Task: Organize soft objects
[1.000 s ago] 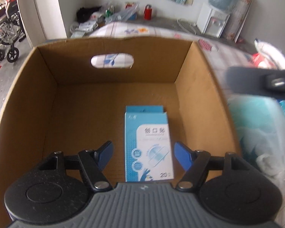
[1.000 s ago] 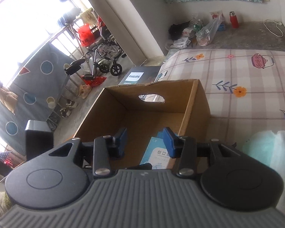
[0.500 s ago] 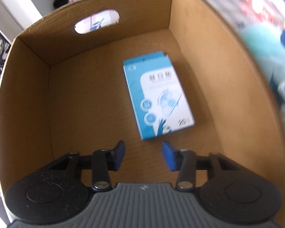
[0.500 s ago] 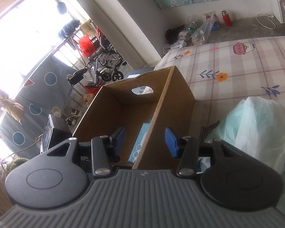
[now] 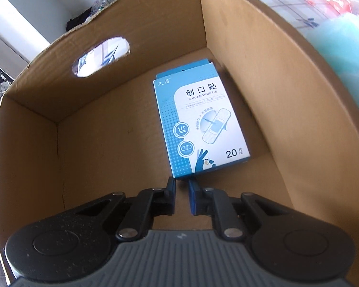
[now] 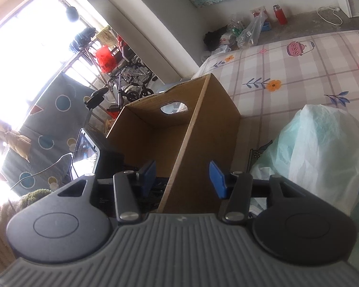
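While both claws hang over the bed, this is the layout, working outward from each one:

left gripper (image 5: 182,191): inside the cardboard box (image 5: 251,76), pointing steeply down at the floor of it. Jaws pretty much closed, just a sliver of a gap, nothing between them. They've just been closing.

plaster box (image 5: 198,124): blue and white, lying flat on the box floor right ahead of the left tips. Its near edge looks about level with them; can't tell if it's touching. It sits closer to the wall on the claw's right than to the one on its left.

box walls: boxed in on every side I can see; the far wall ahead has an oval handle hole (image 5: 100,57).

right gripper (image 6: 183,175): outside and above the box, jaws partway open and holding nothing. They've just been opening a bit more.

what's in the way: the side wall's top edge (image 6: 186,143) runs straight up through the gap between the right jaws, so one finger is over the inside and the other over the outside.

plastic bag (image 6: 323,150): pale green, crumpled, just off to the right of the right claw, on the patterned bed sheet (image 6: 311,71).

further out: a small black device with a lit screen (image 6: 86,153) to the left of the right claw, a wheelchair (image 6: 129,83) by the bright window beyond, a red flask (image 6: 280,14) and bags of clutter on the far floor.
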Demonstrator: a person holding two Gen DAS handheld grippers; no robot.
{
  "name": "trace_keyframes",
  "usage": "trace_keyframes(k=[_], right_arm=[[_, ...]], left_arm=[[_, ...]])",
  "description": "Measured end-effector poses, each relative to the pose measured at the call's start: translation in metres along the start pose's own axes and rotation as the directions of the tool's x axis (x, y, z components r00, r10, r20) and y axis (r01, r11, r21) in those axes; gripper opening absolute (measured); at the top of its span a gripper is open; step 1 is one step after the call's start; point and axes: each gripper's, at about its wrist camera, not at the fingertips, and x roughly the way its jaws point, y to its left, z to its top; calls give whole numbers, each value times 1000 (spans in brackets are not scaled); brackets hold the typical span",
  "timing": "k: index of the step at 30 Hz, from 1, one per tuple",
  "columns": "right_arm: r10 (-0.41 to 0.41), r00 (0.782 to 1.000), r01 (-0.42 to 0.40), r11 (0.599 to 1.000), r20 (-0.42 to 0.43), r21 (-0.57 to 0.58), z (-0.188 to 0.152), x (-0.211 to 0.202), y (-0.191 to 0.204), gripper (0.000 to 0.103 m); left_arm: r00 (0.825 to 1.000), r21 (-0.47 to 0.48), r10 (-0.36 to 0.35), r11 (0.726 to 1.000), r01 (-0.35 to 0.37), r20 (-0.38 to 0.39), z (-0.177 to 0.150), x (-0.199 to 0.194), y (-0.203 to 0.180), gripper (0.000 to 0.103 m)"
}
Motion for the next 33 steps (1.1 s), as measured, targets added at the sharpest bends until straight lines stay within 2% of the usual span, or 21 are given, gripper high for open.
trace_keyframes(k=[8, 12, 13, 14, 15, 16, 17, 20, 24, 27, 30, 33], right_arm=[[-11, 1000, 11, 1000, 1, 23, -3, -1, -7, 51], [-15, 1000, 14, 999, 4, 35, -6, -4, -9, 51], [-16, 1000, 16, 999, 5, 37, -6, -5, -9, 52], [-17, 1000, 17, 999, 8, 37, -7, -7, -9, 52], [-21, 1000, 20, 999, 12, 36, -7, -10, -9, 53], [-25, 1000, 24, 999, 18, 36, -8, -12, -10, 54], [-31, 999, 30, 999, 23, 37, -8, -15, -10, 55], [-41, 998, 39, 998, 43, 39, -11, -26, -11, 57], [-51, 996, 48, 998, 80, 35, -18, -44, -11, 61], [-60, 993, 57, 998, 103, 36, -23, -59, -15, 61], [-72, 989, 68, 997, 128, 37, -29, -75, -18, 62], [-91, 983, 87, 996, 158, 32, -37, -93, -23, 62]], left_arm=[[1000, -41, -12, 999, 13, 26, 17, 7, -4, 12], [998, -43, -39, 998, 41, 43, 15, 3, -9, 17], [998, -43, -47, 998, 49, 43, 14, 2, -9, 23], [998, -42, -51, 998, 53, 40, 14, 1, -9, 36], [998, -43, -48, 998, 50, 41, 13, 0, -8, 45], [998, -48, -38, 998, 41, 47, 12, -2, -7, 60], [998, -54, -27, 998, 30, 58, 11, -4, -5, 69], [997, -89, -11, 996, 18, 72, 3, -18, 6, 78], [996, -175, -6, 984, 22, 91, -10, -44, 26, 83], [991, -244, 12, 969, 22, 137, -21, -69, 44, 86], [976, -293, 19, 955, 46, 215, -30, -100, 56, 88], [951, -321, 5, 942, 99, 310, -37, -135, 59, 89]])
